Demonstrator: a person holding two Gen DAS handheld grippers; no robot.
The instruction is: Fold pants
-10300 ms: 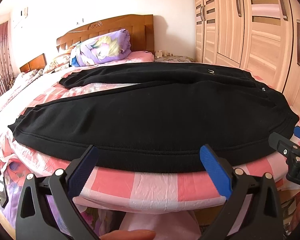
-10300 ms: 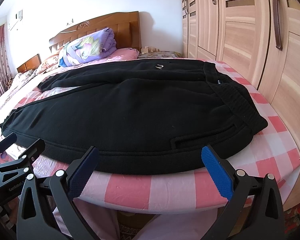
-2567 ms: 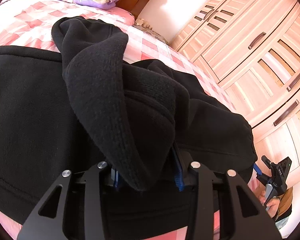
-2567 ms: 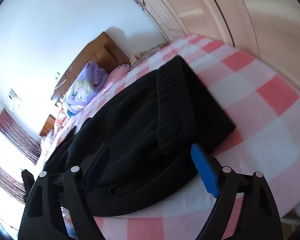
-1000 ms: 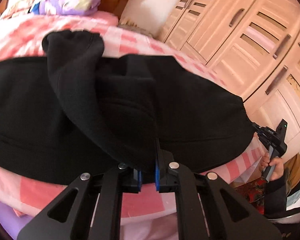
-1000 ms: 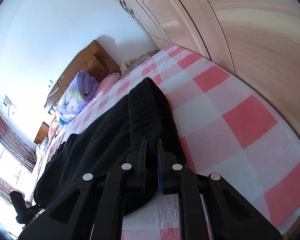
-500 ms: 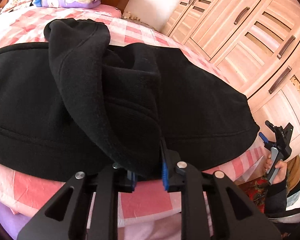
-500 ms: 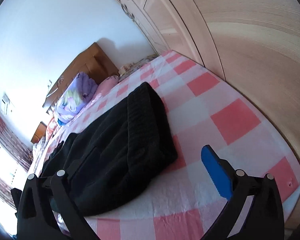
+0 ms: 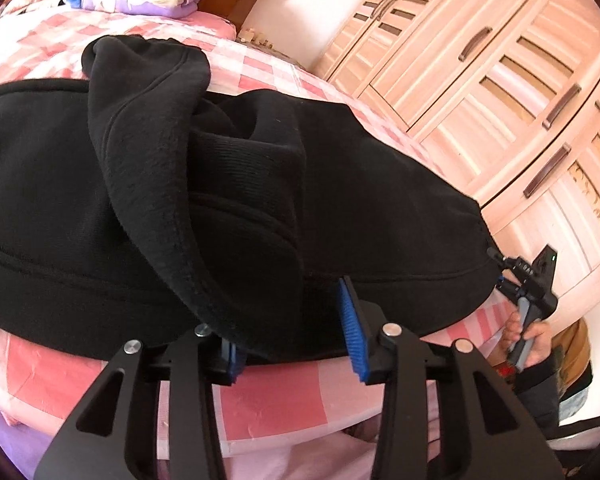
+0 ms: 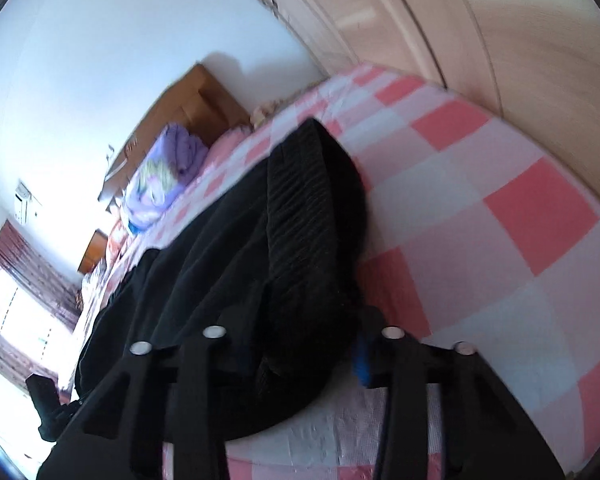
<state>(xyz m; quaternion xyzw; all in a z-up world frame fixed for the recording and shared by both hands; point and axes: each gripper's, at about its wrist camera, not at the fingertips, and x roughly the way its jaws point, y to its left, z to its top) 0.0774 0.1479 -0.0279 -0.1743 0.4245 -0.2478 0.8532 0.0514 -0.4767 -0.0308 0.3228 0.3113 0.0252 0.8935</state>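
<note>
Left tool (image 9: 296, 334) opening up now, dropping folded-over pants (image 9: 228, 184) leg just ahead on bed (image 9: 268, 400); right tool (image 10: 296, 344) spread wide, closing in around waistband. Second fold probably next.

Pants (image 9: 80, 184): thick black fleece, matt and slightly fuzzy; waistband (image 10: 300, 208) was ribbed knit. My left gripper (image 9: 294, 330): matt black plastic arms, shiny metal rivets, ridged blue rubbery pads. Bedsheet (image 9: 268, 404), lower frame: smooth pink-checked cloth, faintly creased. Wardrobe (image 9: 500, 80), upper right: pale wood grain, satin finish, dark handles.
</note>
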